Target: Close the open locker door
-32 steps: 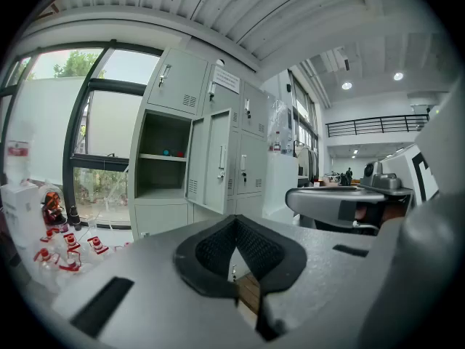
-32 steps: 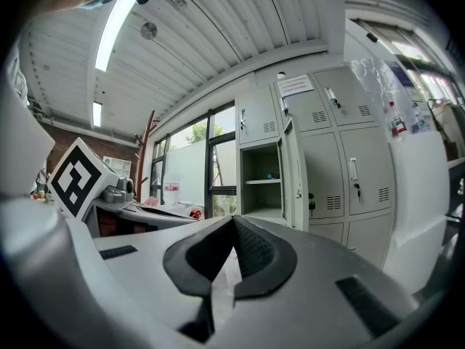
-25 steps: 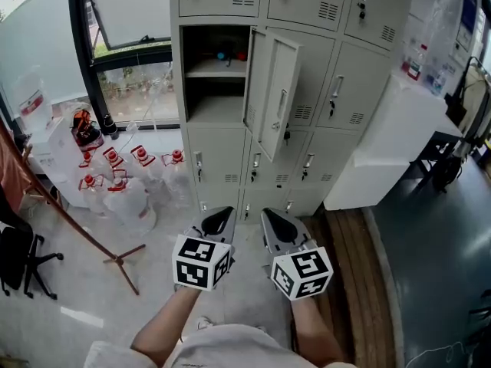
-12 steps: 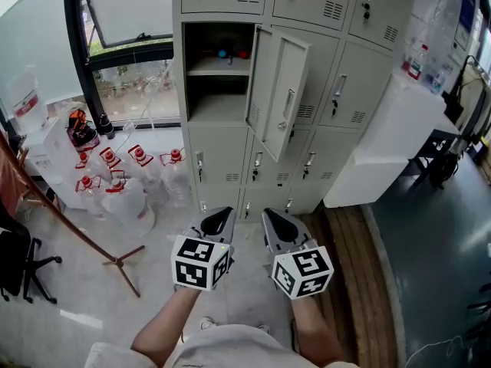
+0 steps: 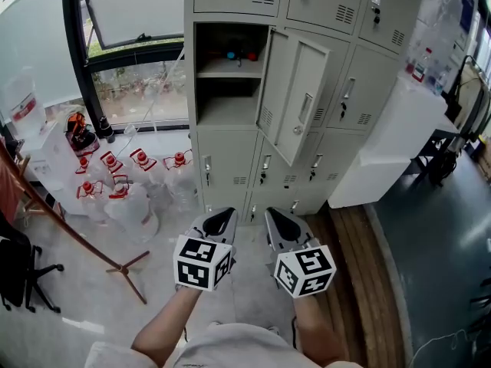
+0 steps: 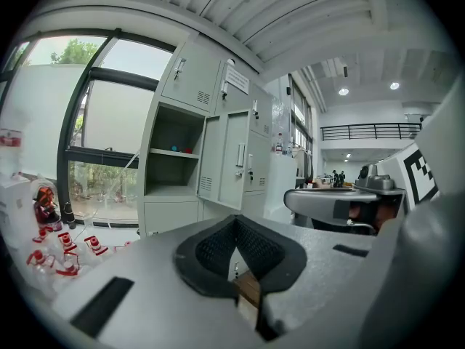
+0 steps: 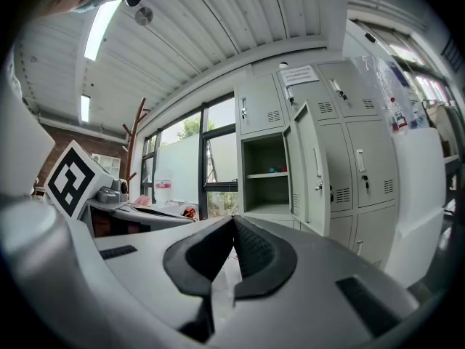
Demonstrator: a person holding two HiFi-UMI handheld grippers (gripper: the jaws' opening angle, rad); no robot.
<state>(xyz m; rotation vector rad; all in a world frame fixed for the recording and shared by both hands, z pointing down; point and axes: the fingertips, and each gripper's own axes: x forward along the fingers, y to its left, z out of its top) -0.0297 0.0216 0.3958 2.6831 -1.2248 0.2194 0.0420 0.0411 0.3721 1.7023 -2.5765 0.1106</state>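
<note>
Left to right: a dark-framed window stands above clear plastic water jugs with red caps, clustered on pale glossy floor tiles.

The left gripper has a grey moulded shell, black ribbed pads and a cube of black-and-white square markers. Its jaws meet tip to tip, with nothing between them.

Behind stands a bank of grey sheet-metal lockers with louvred vents and slim handles. The open locker door stands swung outward at the right of its shelved compartment, well apart from both grippers.

The right gripper is of the same build, its jaws likewise closed and empty.

Further right are a wood-plank strip, a white rectangular cabinet and a dark smooth floor.
</note>
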